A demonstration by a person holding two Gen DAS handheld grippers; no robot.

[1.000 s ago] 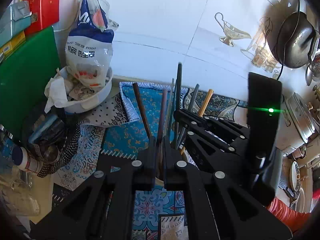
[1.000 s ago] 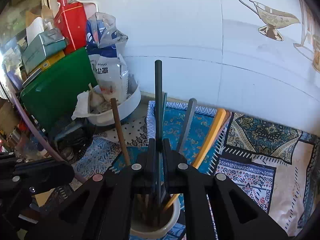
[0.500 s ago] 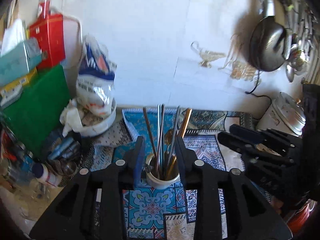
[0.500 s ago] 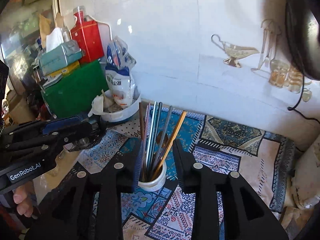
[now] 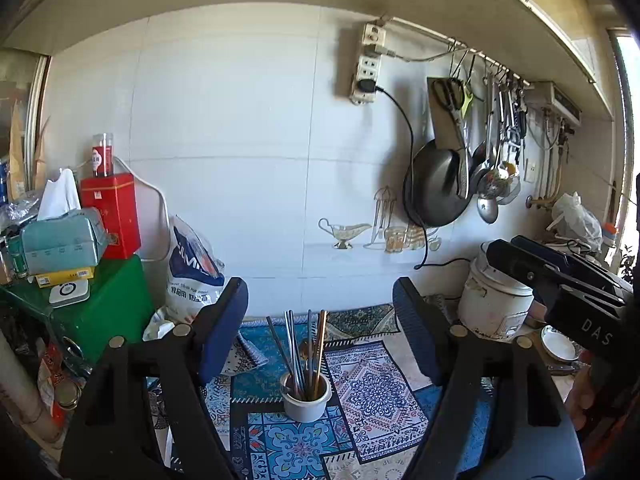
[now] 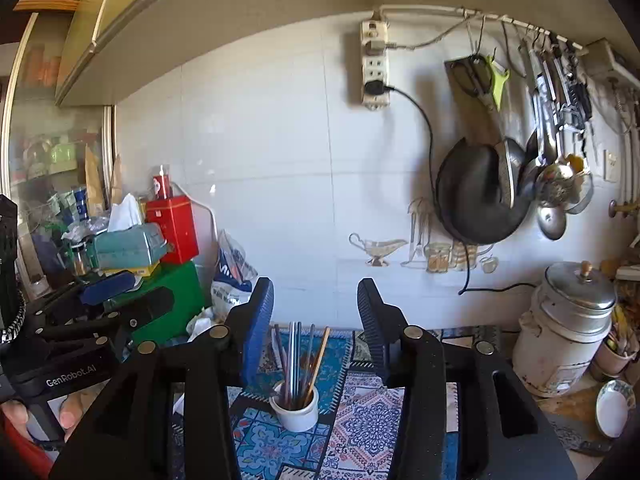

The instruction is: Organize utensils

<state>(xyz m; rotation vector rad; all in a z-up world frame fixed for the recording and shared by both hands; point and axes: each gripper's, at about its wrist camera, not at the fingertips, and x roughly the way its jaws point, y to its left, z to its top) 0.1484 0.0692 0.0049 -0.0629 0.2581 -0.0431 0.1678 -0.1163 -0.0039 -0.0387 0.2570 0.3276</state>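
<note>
Utensils (image 5: 305, 354), slim metal and wooden sticks, are stood upright in a white ceramic cup (image 5: 305, 402) on the patterned mat (image 5: 372, 396); left gripper (image 5: 320, 332) and right gripper (image 6: 315, 328) are opening, nothing held, kept clear above.

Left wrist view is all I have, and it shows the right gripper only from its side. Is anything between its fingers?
Observer: No. The right gripper holds nothing. Its jaws are opening, and the white utensil cup stands on the mat beyond them.
Operator: That gripper covers the top of the rice cooker for me. What is on it?
Observer: The rice cooker has a metal lid with a brown knob on top.
Operator: Is there something to the right of the cooker?
Observer: Yes, a second cup at the edge of the picture, with things standing in it. I cannot tell what they are.
</note>
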